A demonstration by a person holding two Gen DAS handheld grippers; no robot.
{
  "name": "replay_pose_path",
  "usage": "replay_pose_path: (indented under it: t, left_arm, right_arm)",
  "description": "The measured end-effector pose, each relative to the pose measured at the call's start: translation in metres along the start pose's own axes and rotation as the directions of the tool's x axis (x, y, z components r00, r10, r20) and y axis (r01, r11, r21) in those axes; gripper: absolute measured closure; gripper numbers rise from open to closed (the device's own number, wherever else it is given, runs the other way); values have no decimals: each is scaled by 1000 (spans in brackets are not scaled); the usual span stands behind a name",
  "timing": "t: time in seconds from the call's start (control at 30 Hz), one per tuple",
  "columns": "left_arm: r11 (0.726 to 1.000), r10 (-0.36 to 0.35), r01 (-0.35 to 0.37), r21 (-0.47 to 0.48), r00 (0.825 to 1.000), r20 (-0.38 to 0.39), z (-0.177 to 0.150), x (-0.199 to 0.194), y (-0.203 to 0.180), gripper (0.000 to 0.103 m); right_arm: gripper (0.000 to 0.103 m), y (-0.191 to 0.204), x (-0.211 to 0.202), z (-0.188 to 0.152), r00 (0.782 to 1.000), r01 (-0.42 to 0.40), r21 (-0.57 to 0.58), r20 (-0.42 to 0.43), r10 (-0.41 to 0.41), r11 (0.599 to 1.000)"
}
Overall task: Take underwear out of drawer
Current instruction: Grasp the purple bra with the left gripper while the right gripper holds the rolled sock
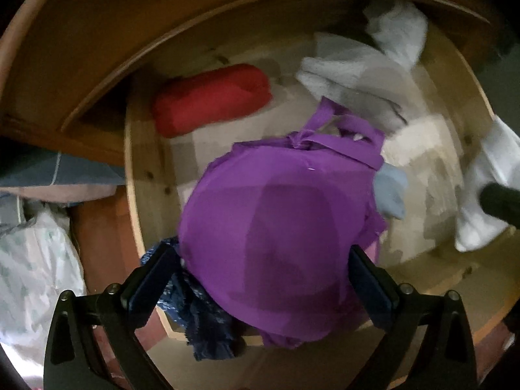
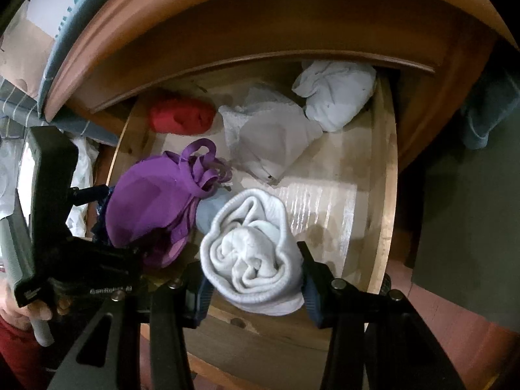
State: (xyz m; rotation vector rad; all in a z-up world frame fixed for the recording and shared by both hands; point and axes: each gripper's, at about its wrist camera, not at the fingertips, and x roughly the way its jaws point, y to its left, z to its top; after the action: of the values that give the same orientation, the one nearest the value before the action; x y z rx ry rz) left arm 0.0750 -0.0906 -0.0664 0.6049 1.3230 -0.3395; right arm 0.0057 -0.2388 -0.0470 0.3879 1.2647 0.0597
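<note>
Both jaws apparently around underwear.

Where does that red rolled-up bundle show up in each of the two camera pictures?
Left wrist view: red bundle lies upper left of centre, against the drawer's back, above the purple bra.
Right wrist view: red bundle lies upper left, small, at the drawer's back.
Shared landmark: the purple bra, just in front of it.

The open wooden drawer holds one purple bra, one red roll, one white bra, one white bundle, one pale blue piece, plus one rolled white sock pair between two gripper fingers.
</note>
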Motion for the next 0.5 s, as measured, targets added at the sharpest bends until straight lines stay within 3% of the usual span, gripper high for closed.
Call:
replay_pose_path:
  t: [0.03,0.07,0.1,0.27,0.5]
  left_arm:
    - [1000,-19,18,-11,1000,-5,1,0,2,17]
    - [998,-51,50,-24,999,-14,2,0,4,24]
    - [998,-57,57,-34,998,-9,3,-2,6,25]
    - [997,-51,51,-58,999,-8,1,-1,11,48]
    - [987,-72,73,-145,997,9,-1,-5,28,68]
  right_arm:
    - [56,0,0,1,1000,-3,4,1,2,1000]
    - [56,-1,-1,1,1000,-9,2,5,9,1000]
    - [56,-1,-1,1,1000,-10,1,11,10,1000]
    - [56,-1,-3,1,1000,-9,5,20,9,1000]
    - [56,2,-2,1,1000,-15,-6,25,16,1000]
